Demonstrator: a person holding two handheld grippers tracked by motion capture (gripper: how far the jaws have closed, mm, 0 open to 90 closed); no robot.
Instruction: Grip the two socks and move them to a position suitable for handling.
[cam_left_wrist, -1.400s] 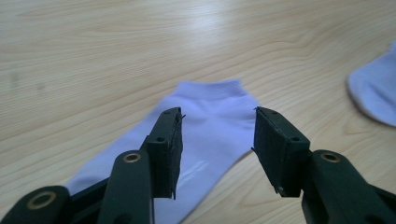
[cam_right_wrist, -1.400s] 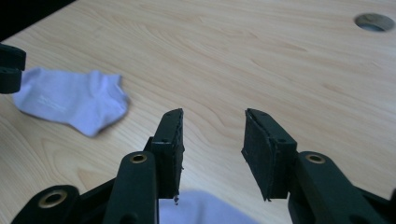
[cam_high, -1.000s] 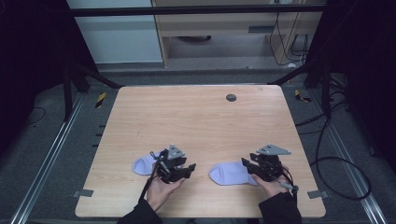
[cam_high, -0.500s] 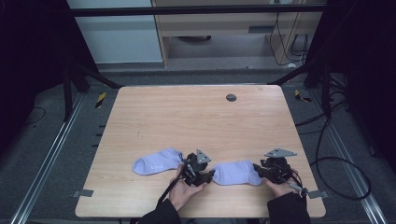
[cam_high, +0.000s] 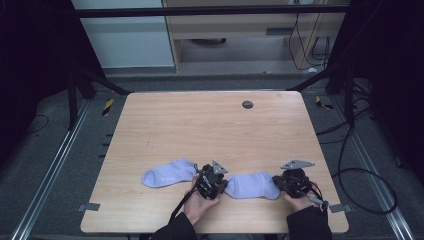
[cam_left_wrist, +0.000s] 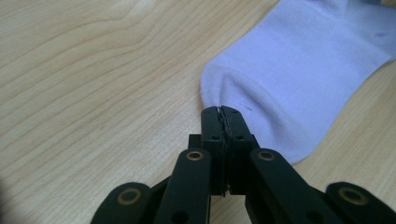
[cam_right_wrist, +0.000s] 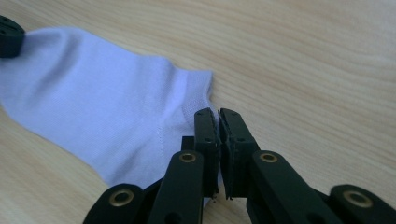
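Note:
Two pale lilac socks lie flat near the table's front edge. The left sock (cam_high: 167, 173) rests free. The right sock (cam_high: 252, 185) lies between my two grippers. My left gripper (cam_high: 225, 186) (cam_left_wrist: 222, 113) has just been closing and is shut on the rounded toe end of that sock (cam_left_wrist: 289, 74). My right gripper (cam_high: 278, 183) (cam_right_wrist: 219, 116) has also just been closing and pinches the sock's (cam_right_wrist: 107, 116) other end at its edge. Both grippers sit low on the wooden table (cam_high: 210, 125).
A small dark round disc (cam_high: 247, 104) is set in the table near its far edge. Black frame bars and cables (cam_high: 350, 150) run beside the table on the right. In the right gripper view the other gripper's tip (cam_right_wrist: 9, 36) shows at the sock's far end.
My left gripper has moved right, off the left sock to the right sock's near end. The left sock now lies stretched out flat. Both pairs of jaws have closed on the right sock.

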